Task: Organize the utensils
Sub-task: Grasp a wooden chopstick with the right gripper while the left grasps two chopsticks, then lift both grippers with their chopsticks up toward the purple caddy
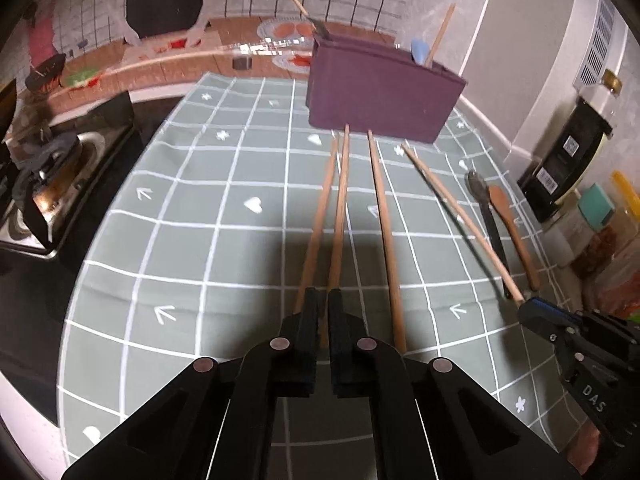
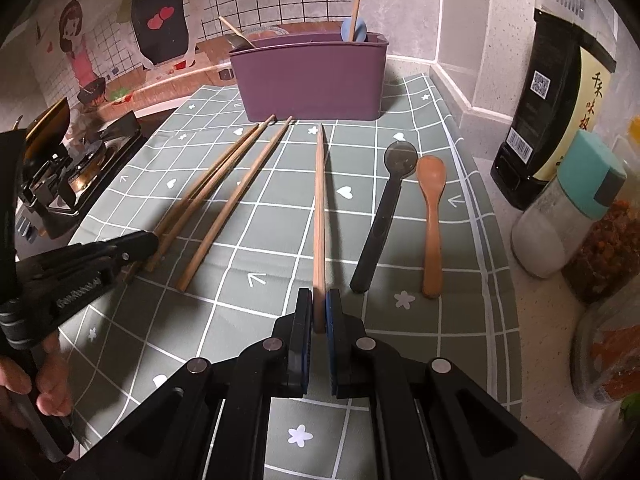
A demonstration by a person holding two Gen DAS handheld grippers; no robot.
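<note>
Left wrist view first: we see our left gripper (image 1: 324,300) with its black fingers clamped on a wooden chopstick (image 1: 340,204), the second from the left of the group. That chopstick runs away from us toward the purple utensil holder (image 1: 380,92) at the far end of the grey-green checked mat (image 1: 192,208). A neighbouring chopstick (image 1: 318,220) lies just beside it on the left, and another chopstick (image 1: 384,232) lies to its right, apart from it. All three point with their far tips near the base of the holder.

From the right wrist camera, our right gripper (image 2: 319,304) is clenched on the near end of a single chopstick (image 2: 319,208), which stretches straight ahead toward the holder (image 2: 312,80); its far tip stops short of the holder's front wall. To the right of it on the mat (image 2: 460,280) lie a dark spoon (image 2: 384,208) and a wooden spoon (image 2: 432,216), side by side, bowls pointing away from us. Inside the holder a blue utensil (image 2: 354,30) and a wooden stick (image 2: 357,4) stand at the right end, and a metal spoon (image 2: 239,38) leans at the left end.

At the left edge of that view, a hand (image 2: 36,380) grips the handle of the other gripper. A stove burner (image 2: 80,164) sits left of the mat, and a dark sauce bottle (image 2: 556,92) and a teal-capped shaker (image 2: 568,208) stand to its right.
</note>
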